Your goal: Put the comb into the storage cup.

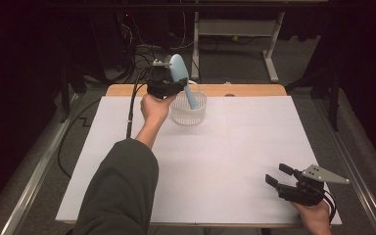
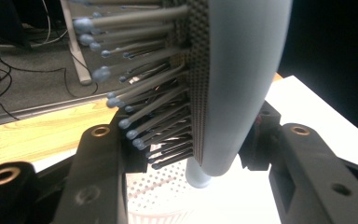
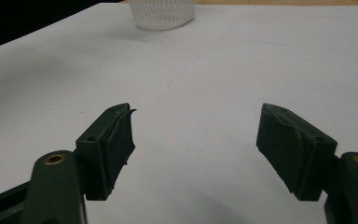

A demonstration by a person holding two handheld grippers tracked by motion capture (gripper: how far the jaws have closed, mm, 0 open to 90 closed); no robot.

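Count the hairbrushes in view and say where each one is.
1. A pale blue plastic hairbrush is clamped in the left gripper, its handle pointing down into the white perforated plastic basket at the table's far edge. The basket could hide more.

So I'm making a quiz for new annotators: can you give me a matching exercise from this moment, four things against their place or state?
Things:
1. hairbrush
2. white basket
3. left tool
4. right tool

Place or state:
A. open, at the near right of the table
B. standing at the far side of the white sheet
C. pale blue, handle end down in the basket
D. shut on the brush head

Pairs: 1-C, 2-B, 3-D, 4-A
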